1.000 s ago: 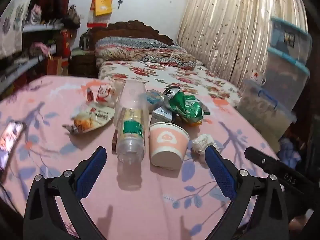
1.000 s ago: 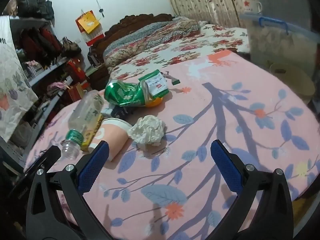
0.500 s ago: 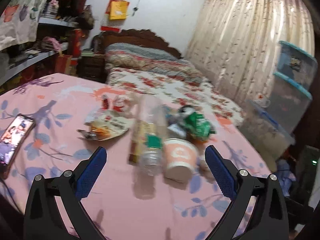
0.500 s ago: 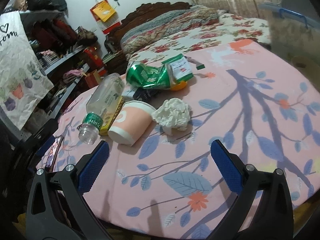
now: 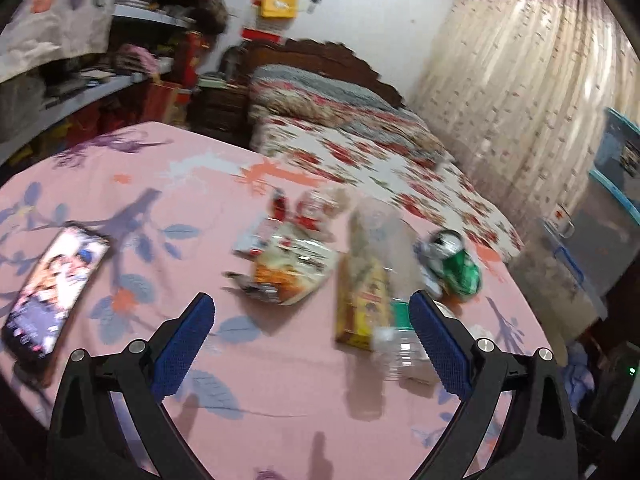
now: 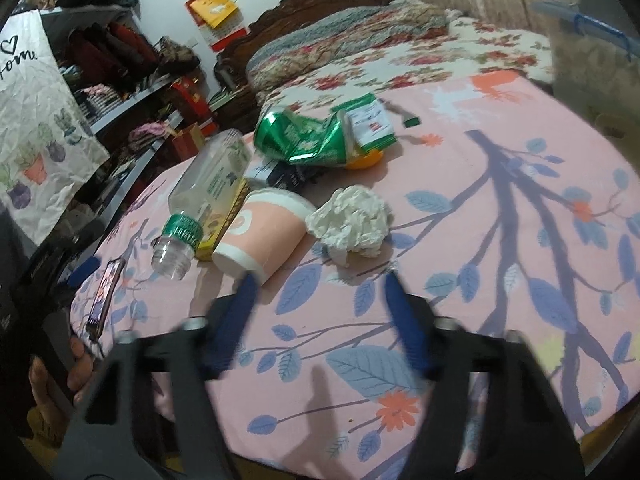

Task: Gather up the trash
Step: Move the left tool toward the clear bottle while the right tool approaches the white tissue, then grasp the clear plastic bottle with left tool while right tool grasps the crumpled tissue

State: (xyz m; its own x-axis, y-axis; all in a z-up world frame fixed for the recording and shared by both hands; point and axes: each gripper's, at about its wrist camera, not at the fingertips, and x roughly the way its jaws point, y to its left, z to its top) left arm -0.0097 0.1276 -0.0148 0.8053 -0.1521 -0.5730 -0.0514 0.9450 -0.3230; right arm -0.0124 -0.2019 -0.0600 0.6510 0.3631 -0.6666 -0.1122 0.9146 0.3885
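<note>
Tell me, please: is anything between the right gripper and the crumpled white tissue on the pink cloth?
Nothing visible stands in the way. The right gripper is open, and only bare pink cloth lies between it and the crumpled tissue. The paper cup lies on its side just left of the tissue, close to the left finger's path.

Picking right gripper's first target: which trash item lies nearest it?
The pink paper cup, on its side just ahead of the right gripper; crumpled tissue sits slightly farther.
</note>
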